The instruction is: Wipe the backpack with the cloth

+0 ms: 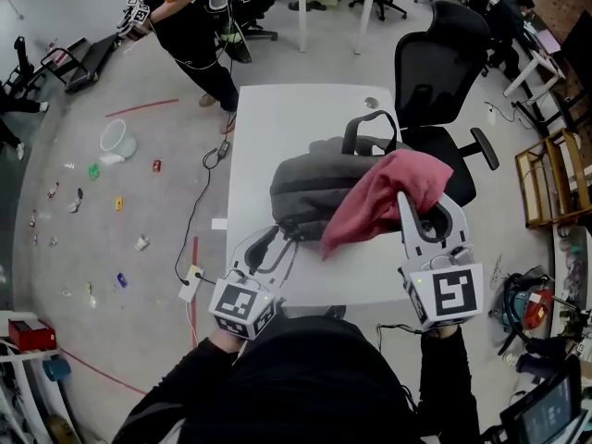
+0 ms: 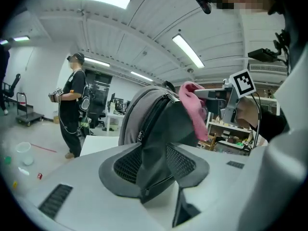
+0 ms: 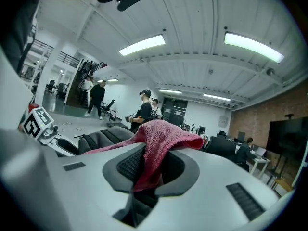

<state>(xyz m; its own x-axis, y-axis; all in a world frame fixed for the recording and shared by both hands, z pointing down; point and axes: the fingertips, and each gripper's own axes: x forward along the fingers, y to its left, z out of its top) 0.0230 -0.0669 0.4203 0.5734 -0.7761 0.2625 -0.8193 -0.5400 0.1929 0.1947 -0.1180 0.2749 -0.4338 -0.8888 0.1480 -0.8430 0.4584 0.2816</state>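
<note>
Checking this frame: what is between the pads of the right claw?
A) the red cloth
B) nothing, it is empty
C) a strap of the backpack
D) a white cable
A: the right gripper view shows the right claw pinching the red cloth, which drapes over the grey backpack, while the left claw grips the backpack itself.

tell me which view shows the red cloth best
The head view: the whole cloth shows, draped from the right gripper over the backpack. The right gripper view shows only the pinched fold; the left gripper view, a strip behind the backpack.
</note>
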